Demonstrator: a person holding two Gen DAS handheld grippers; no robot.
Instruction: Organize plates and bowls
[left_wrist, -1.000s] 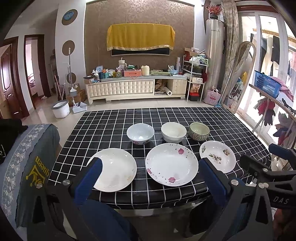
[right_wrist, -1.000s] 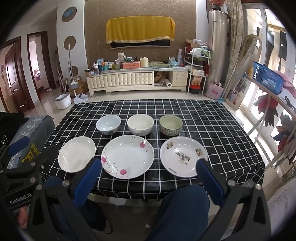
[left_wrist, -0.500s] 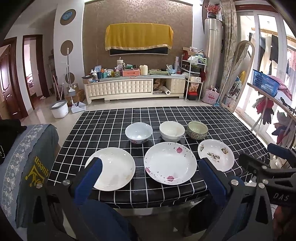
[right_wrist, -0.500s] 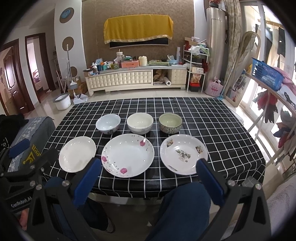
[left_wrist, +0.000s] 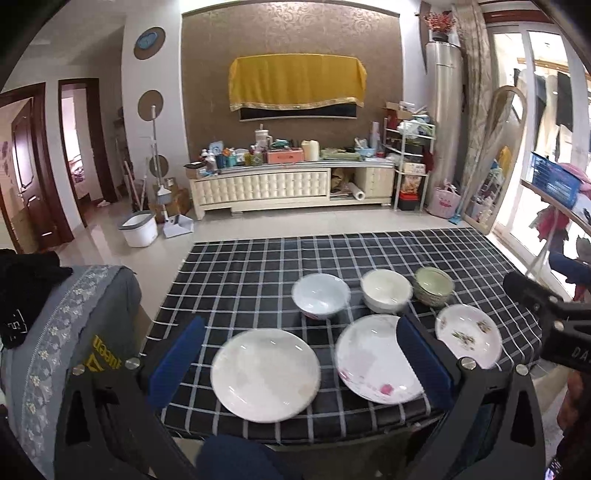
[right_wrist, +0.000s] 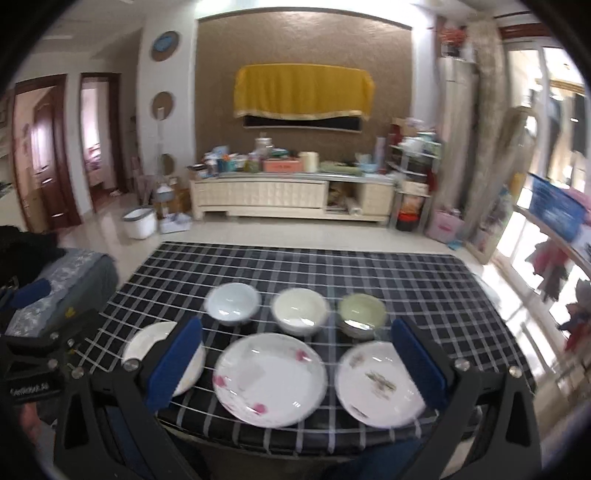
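Three plates line the near edge of the black checked table (left_wrist: 369, 251): a plain white plate (left_wrist: 265, 374) (right_wrist: 192, 365), a large pink-flowered plate (left_wrist: 373, 358) (right_wrist: 271, 378) and a small leaf-patterned plate (left_wrist: 467, 336) (right_wrist: 380, 384). Behind them stand a pale blue bowl (left_wrist: 320, 295) (right_wrist: 232, 302), a cream bowl (left_wrist: 386, 290) (right_wrist: 300, 310) and a green bowl (left_wrist: 433, 286) (right_wrist: 362, 314). My left gripper (left_wrist: 301, 360) hangs open above the white plate. Open as well, my right gripper (right_wrist: 297, 363) frames the flowered plate. Neither holds anything.
A grey-covered chair (left_wrist: 74, 332) stands at the table's left. A person's blue-trousered knee (left_wrist: 229, 458) is under the near edge. Across the floor are a cream cabinet (left_wrist: 288, 188) and a white bin (left_wrist: 138, 229). A clothes rack with a blue basket (left_wrist: 554, 181) is on the right.
Both grippers have moved forward and lower toward the table, so plates and bowls look bigger. The left view has swung left onto the white plate. Nothing on the table has moved.
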